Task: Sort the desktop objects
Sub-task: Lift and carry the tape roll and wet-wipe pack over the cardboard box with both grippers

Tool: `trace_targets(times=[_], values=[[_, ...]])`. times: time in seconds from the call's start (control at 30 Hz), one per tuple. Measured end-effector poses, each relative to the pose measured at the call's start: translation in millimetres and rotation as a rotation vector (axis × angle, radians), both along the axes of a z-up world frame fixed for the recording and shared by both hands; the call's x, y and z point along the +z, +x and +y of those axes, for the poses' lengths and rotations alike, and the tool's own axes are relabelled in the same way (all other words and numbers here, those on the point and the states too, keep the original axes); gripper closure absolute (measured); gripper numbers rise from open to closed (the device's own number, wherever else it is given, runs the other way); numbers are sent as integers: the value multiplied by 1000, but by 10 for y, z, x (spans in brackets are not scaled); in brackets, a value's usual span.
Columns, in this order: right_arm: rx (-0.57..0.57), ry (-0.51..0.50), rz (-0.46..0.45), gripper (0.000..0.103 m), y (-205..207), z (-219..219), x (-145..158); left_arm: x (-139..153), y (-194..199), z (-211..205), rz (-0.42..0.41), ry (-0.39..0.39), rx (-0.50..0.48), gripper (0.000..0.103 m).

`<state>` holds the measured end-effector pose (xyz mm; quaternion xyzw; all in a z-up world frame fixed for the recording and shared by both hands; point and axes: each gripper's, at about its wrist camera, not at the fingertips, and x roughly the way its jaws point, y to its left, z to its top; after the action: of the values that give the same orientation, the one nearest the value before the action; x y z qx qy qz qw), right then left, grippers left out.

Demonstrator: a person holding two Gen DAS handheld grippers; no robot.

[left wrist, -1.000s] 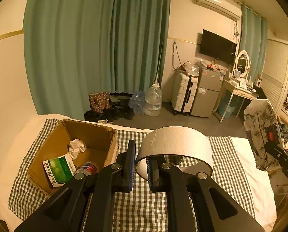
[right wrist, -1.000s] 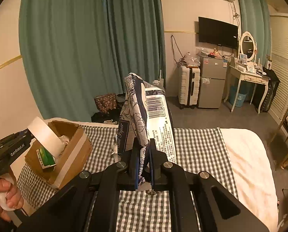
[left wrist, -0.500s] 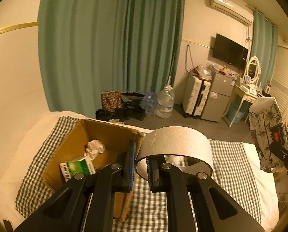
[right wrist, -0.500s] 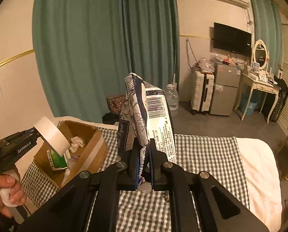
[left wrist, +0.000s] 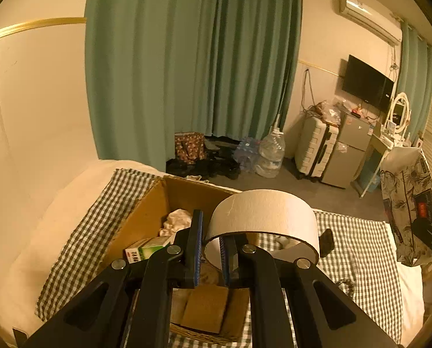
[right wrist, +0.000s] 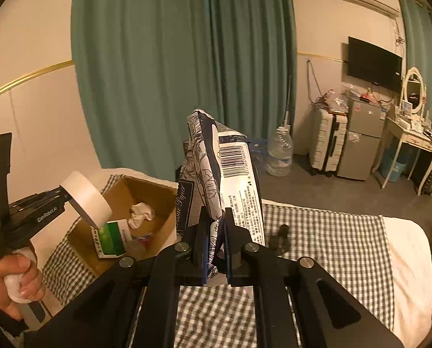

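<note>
I hold two black two-finger grippers, one in each hand. My left gripper [left wrist: 210, 249] pinches the wall of one broad roll of pale beige tape [left wrist: 263, 217]; one finger sits inside the ring, the other outside, and the roll hangs in the air above the near edge of the one open brown cardboard box [left wrist: 146, 217]. My right gripper [right wrist: 214, 249] is clamped on the lower edge of one soft pack of tissue paper printed with dark blue flowers and a barcode [right wrist: 230, 179], which stands upright above the checked cloth [right wrist: 331, 237] — clear of the table.

Inside the box I count three things: one green and white carton [right wrist: 110, 239], one crumpled white wad [right wrist: 140, 213], and something red and blue beside the carton that I cannot name, since it is mostly hidden. My own fingers cover the front of the box in the left view, so its floor is largely out of sight.

On the cloth lies one small dark lump [right wrist: 281, 239], too dim to identify. In the right view my left hand [right wrist: 16, 281] grips the handle with a white wrap under the fingers; the frame edge cuts the arm off. In the left view the tissue pack is seen at the right border, partly cropped.
</note>
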<state>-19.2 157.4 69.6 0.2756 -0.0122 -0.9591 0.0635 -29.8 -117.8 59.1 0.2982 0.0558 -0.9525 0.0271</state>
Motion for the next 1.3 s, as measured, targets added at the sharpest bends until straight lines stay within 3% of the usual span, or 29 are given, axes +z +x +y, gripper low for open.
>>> trace_targets(times=[0.63,1.3], values=[[128,-15,-85,95,-439,-634,-351,-343,-345,-479,-79,-24,70,92],[248,19,-220,95,-1252,-1326,-974,-976,-1246,-753,-256,-53,92,92]])
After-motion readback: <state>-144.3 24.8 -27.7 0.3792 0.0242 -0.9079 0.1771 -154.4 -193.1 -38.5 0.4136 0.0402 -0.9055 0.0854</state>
